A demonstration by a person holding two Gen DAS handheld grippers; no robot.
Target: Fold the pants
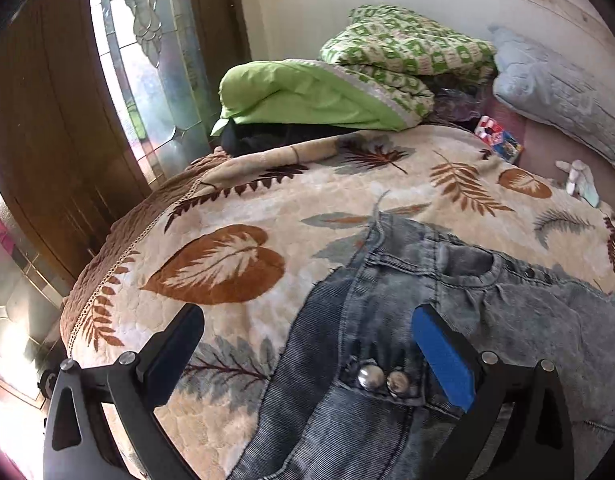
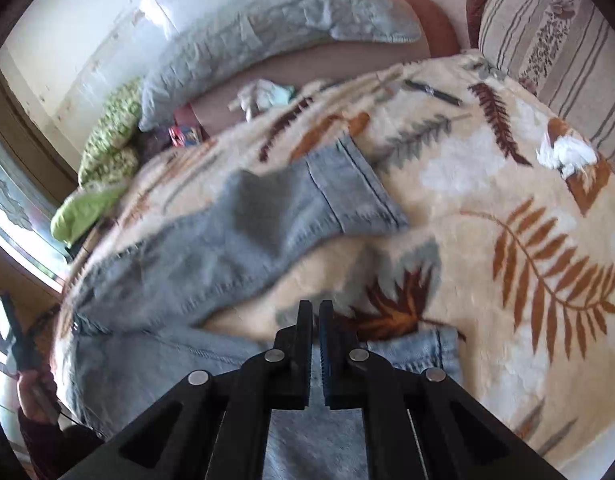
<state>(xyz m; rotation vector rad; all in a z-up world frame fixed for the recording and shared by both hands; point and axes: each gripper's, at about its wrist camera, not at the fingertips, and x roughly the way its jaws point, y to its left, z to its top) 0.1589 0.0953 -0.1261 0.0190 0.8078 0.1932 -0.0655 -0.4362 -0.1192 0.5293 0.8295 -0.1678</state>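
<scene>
Grey-blue denim pants (image 1: 447, 320) lie spread on a leaf-patterned blanket (image 1: 235, 208). In the left wrist view my left gripper (image 1: 307, 324) is open, its jaws wide apart over the waistband with two metal buttons (image 1: 381, 378). In the right wrist view the pants (image 2: 227, 232) lie with one leg stretched toward the far side and the other leg (image 2: 411, 352) under my right gripper (image 2: 315, 312). Its jaws are nearly together; I cannot tell whether denim is pinched between them. The right view is motion-blurred.
A green folded quilt (image 1: 347, 80) and a grey pillow (image 1: 555, 92) lie at the bed's far side, next to a small colourful box (image 1: 501, 142). A wooden door (image 1: 47, 140) and window stand on the left. A striped cushion (image 2: 555, 40) lies at the right.
</scene>
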